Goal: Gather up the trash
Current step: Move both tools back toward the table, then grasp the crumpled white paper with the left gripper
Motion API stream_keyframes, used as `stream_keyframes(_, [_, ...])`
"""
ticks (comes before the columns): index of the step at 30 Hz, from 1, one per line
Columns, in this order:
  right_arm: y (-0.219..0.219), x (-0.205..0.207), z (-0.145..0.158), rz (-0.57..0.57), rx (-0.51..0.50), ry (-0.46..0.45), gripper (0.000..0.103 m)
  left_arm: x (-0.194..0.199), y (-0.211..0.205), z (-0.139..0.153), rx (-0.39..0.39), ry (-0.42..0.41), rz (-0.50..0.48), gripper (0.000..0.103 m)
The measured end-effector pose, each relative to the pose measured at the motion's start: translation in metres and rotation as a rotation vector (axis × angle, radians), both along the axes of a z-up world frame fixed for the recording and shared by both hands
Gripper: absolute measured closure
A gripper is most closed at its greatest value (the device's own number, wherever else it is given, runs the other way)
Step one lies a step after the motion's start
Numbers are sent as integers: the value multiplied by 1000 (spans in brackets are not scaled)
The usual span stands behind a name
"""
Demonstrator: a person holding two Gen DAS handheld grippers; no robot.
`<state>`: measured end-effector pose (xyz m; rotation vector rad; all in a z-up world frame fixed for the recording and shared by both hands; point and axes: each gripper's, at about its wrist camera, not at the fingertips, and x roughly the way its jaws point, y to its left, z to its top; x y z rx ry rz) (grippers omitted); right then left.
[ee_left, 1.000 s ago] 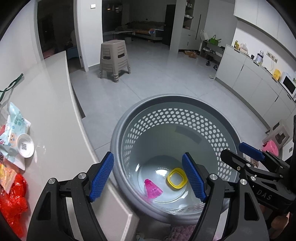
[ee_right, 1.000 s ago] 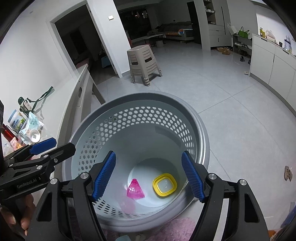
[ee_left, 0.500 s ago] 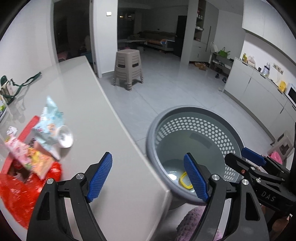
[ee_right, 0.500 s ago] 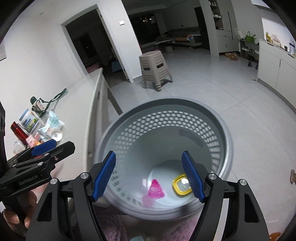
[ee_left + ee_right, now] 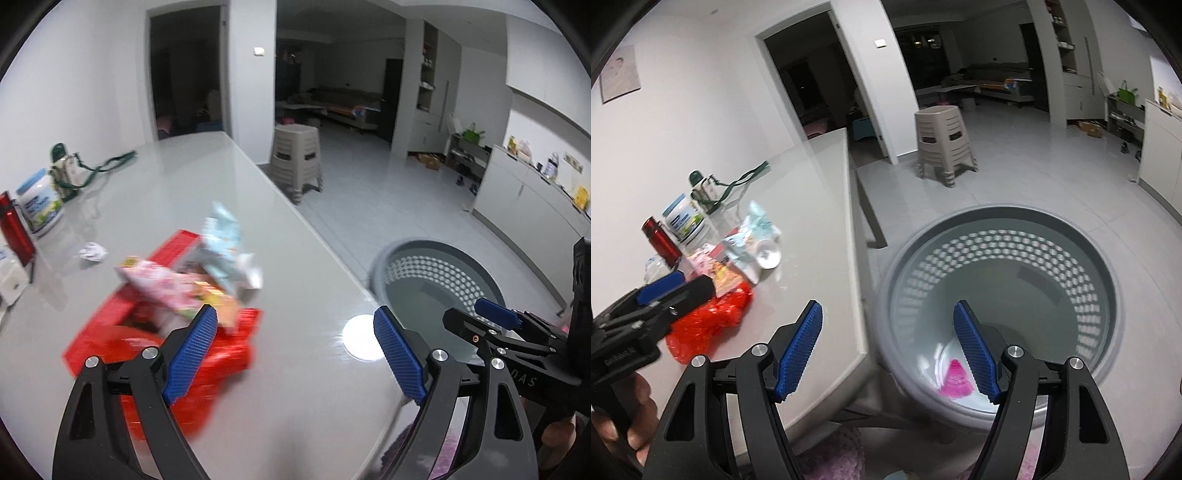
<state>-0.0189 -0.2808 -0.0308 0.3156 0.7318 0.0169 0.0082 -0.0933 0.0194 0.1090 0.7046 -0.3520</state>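
A stack of beige plastic stools (image 5: 943,142) is standing on the pale tiled floor (image 5: 1052,177), and everything else is lying around it. Left of the stools, a grey glossy table (image 5: 177,184) is stretching toward a dark doorway (image 5: 816,85) in the white wall (image 5: 694,92). Behind the stools, a dim room is opening, where a low sofa (image 5: 343,98) is sitting. Right of the stools, white cabinets (image 5: 524,192) are running along the wall. A small picture (image 5: 618,77) is hanging far left of the stools.
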Motion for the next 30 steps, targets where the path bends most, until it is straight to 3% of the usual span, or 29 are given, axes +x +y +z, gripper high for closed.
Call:
stream_keyframes(17, [85, 54, 8, 138, -41, 4, 32, 50, 159, 15, -5, -53, 284, 16])
stream_keyframes(22, [100, 69, 12, 148, -53, -3, 33, 85, 196, 3, -30, 11, 323, 16])
stream_keyframes(30, [108, 86, 7, 135, -62, 22, 32, 152, 237, -22, -3, 65, 392, 16])
